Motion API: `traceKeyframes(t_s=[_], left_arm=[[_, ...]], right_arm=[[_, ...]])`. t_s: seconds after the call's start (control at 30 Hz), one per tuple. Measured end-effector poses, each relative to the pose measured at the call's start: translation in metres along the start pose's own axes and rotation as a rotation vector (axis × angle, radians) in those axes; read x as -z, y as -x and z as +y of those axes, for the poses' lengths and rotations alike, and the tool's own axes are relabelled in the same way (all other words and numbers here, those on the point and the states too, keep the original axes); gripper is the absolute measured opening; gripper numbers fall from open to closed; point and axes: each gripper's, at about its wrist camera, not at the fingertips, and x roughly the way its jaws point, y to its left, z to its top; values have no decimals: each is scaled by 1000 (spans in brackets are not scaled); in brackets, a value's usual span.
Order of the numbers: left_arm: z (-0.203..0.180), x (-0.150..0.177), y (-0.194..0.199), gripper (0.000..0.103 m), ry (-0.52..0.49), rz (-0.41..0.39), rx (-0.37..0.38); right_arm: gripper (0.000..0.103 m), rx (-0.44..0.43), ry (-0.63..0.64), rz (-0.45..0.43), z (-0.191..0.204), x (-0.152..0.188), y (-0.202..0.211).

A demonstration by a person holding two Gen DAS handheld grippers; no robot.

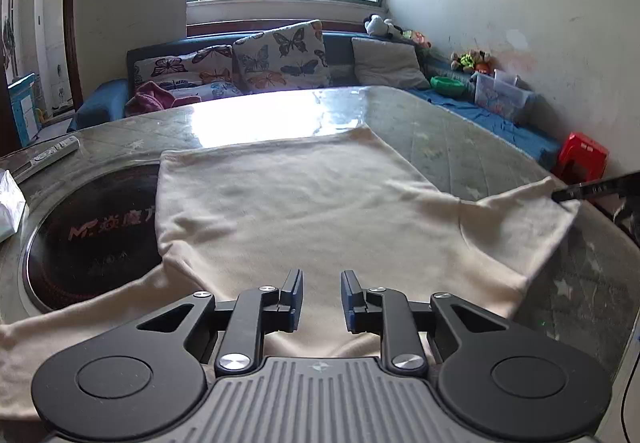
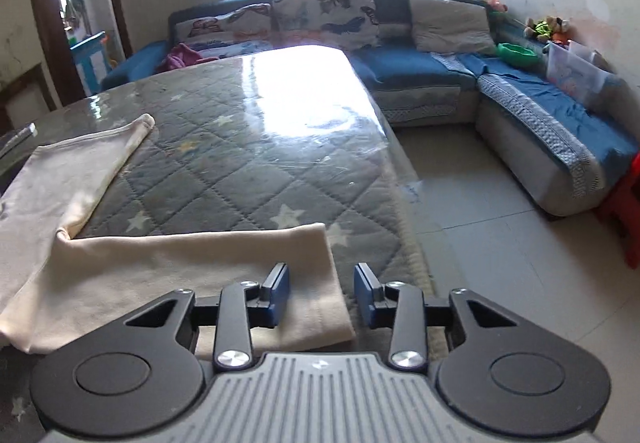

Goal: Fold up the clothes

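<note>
Here, cream shirt (image 1: pixel 304 203) flat beneath both empty, parted tools: left tool (image 1: pixel 321 283), right tool (image 2: pixel 321 275).

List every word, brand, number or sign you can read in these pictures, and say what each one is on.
"M" logo followed by Chinese characters, reddish, on the round black cooktop set into the table; the characters are too blurred to read surely.
Fainter marks lower on the cooktop: too faint to read.
White lettering on the right hand-held gripper finger, at the left wrist view's edge: too small to read.
Remote control buttons: unreadable.
</note>
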Motion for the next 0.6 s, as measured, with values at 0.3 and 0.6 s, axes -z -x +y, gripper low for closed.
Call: traceKeyframes(t_s=[0.3,0.6], left_arm=[[-21,14,-2,23,-1,37,86],[-7,19,13,24,48,11,81]], right_arm=[[8,144,182,-41,25,-4,6],[20,144,123,-73,17,-8,14]])
